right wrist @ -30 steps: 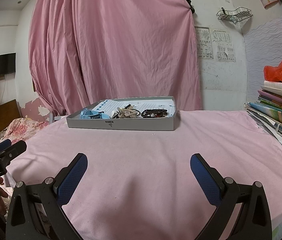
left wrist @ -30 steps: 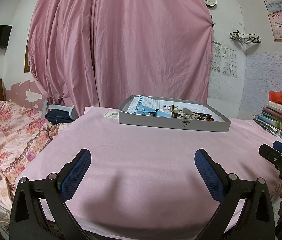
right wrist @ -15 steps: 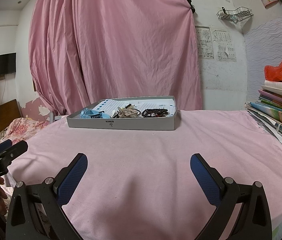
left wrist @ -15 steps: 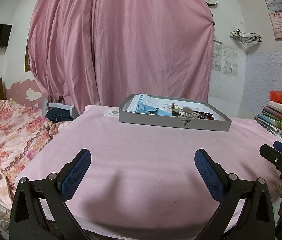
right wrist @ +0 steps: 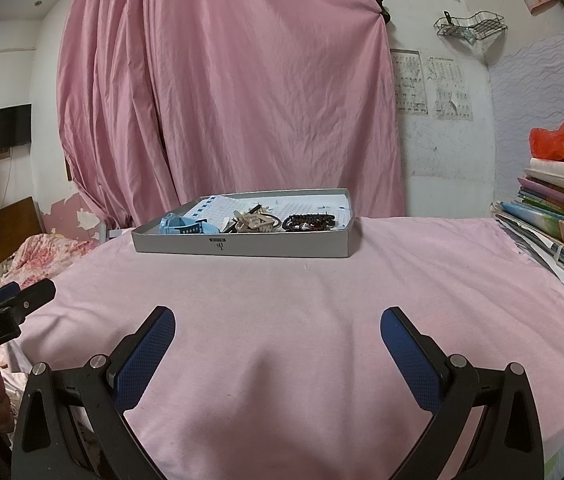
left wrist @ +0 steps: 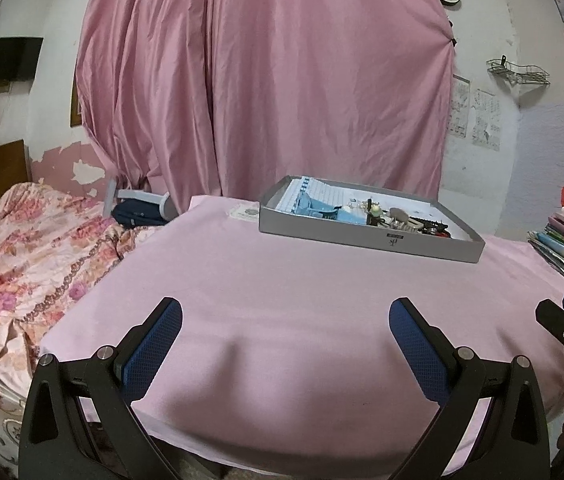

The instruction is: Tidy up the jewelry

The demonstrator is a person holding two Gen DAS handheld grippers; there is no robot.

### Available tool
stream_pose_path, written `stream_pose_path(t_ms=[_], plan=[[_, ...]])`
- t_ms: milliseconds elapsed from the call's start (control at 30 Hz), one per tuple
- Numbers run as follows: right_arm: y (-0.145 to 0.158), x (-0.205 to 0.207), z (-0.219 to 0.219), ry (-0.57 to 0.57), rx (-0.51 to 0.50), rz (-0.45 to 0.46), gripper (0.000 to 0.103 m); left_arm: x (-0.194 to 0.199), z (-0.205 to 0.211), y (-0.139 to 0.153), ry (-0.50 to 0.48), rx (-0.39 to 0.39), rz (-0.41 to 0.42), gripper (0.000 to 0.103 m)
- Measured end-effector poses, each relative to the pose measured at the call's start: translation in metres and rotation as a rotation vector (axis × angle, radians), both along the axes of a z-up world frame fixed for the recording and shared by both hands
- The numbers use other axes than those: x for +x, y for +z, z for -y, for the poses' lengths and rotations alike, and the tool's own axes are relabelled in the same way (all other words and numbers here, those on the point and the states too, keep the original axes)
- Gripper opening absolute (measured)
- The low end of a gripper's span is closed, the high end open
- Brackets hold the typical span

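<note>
Beyond my fingers: grey tray (right wrist: pixel 241 246) on pink desk (right wrist: pixel 302 300), holding blue watch (right wrist: pixel 181 226), dark beads (right wrist: pixel 310 222). Left gripper (left wrist: pixel 285 320), right gripper (right wrist: pixel 277 326): fingers spread, empty.

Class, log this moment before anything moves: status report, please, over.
Left gripper open, empty. Right gripper open, empty. Jewelry piled in grey tray, untouched. Pink cloth between: nothing in the way.

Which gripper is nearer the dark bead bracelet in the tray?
Right, slightly. The bracelet lies almost straight ahead of the right gripper. From the left gripper it sits ahead and off to the right. Both are open, well short.
</note>
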State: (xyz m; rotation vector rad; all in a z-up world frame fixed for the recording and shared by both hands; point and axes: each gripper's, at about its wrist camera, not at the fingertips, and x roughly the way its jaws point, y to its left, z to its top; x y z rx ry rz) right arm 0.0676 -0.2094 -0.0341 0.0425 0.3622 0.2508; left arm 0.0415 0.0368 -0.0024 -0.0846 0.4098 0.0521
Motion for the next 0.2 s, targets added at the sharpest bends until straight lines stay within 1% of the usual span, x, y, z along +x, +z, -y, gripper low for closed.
stream_pose_path(t_ms=[67,200], plan=[[-0.0007,0.0012,0.0009,-0.002,0.002,-0.003,0.103,-0.0025,-0.0015,0.0008,0.007,0.012,0.009,0.101],[-0.0029,0.0016,0.0007,-0.002,0.007,-0.015,0.103,0.0054,-0.0008,0.0017,0.004,0.019,0.000,0.101]])
